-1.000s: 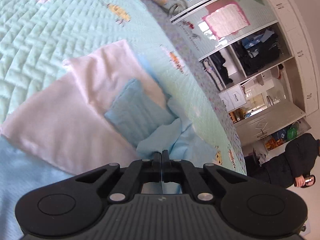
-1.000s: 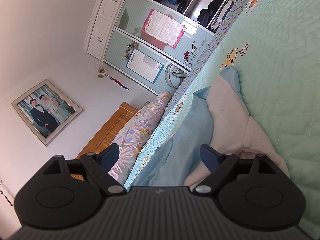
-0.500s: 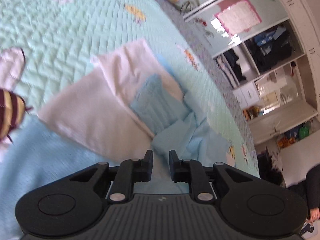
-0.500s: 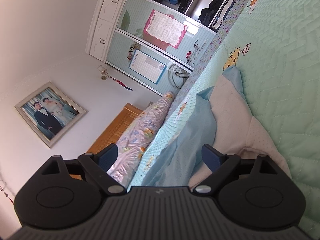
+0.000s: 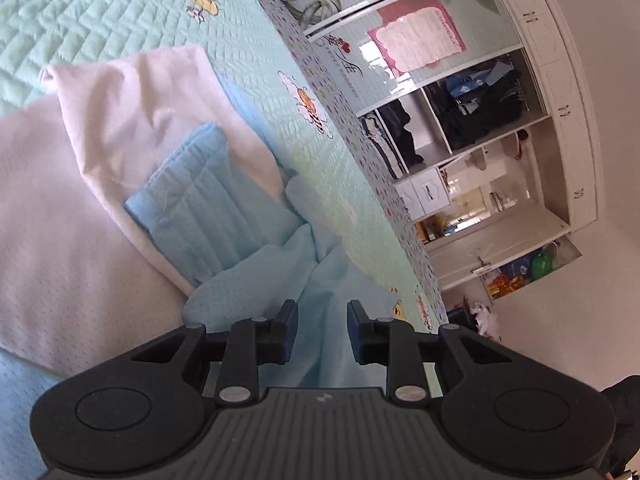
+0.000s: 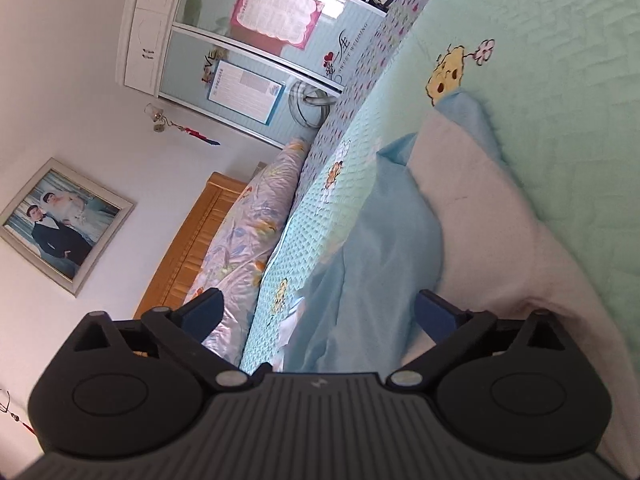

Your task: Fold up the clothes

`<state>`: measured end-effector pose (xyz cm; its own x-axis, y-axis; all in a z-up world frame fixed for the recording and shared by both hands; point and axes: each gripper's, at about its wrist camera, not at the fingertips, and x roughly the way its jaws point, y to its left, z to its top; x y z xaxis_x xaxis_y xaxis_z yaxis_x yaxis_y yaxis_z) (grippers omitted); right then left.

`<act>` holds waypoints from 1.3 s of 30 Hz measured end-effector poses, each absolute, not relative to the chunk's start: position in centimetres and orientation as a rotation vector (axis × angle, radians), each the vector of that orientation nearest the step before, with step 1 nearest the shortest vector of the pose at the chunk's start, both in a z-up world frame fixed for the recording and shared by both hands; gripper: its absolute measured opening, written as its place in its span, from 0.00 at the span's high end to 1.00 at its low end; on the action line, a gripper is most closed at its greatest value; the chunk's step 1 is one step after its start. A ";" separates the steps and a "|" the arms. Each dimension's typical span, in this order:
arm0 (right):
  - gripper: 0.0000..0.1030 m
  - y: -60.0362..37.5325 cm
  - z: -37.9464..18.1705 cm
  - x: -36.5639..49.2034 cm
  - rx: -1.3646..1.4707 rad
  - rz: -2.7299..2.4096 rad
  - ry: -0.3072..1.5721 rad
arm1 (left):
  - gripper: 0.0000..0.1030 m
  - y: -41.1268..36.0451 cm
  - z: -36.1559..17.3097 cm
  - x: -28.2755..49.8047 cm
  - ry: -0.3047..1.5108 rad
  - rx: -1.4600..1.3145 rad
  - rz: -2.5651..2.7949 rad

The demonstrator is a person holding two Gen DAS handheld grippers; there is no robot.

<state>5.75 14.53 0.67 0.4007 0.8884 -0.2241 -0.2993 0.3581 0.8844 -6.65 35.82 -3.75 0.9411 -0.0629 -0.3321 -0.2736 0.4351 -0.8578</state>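
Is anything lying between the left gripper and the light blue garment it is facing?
Nothing visible: the left gripper, jaws just opening and empty, sits directly over the light blue garment on the quilted bedspread.

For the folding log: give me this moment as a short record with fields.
surface: quilted green bedspread
garment: light blue and white garment, partly folded, lying on the bedspread
left claw: jaws just opened, parted above the blue cloth, nothing pinched
right claw: jaws just widened further, wide apart over the garment's edge, nothing held
background: wardrobe with open shelves; framed photo on the wall
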 end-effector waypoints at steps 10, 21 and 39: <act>0.37 19.8 1.4 5.6 0.589 0.855 0.919 | 0.68 37.5 -5.8 -7.0 0.289 -1.128 0.129; 0.96 18.1 2.2 4.7 0.265 0.685 0.884 | 0.76 37.5 -5.7 -6.9 0.348 -1.051 0.173; 0.63 17.7 3.3 1.6 0.791 1.114 0.890 | 0.49 35.2 0.6 -4.2 0.417 -0.932 0.001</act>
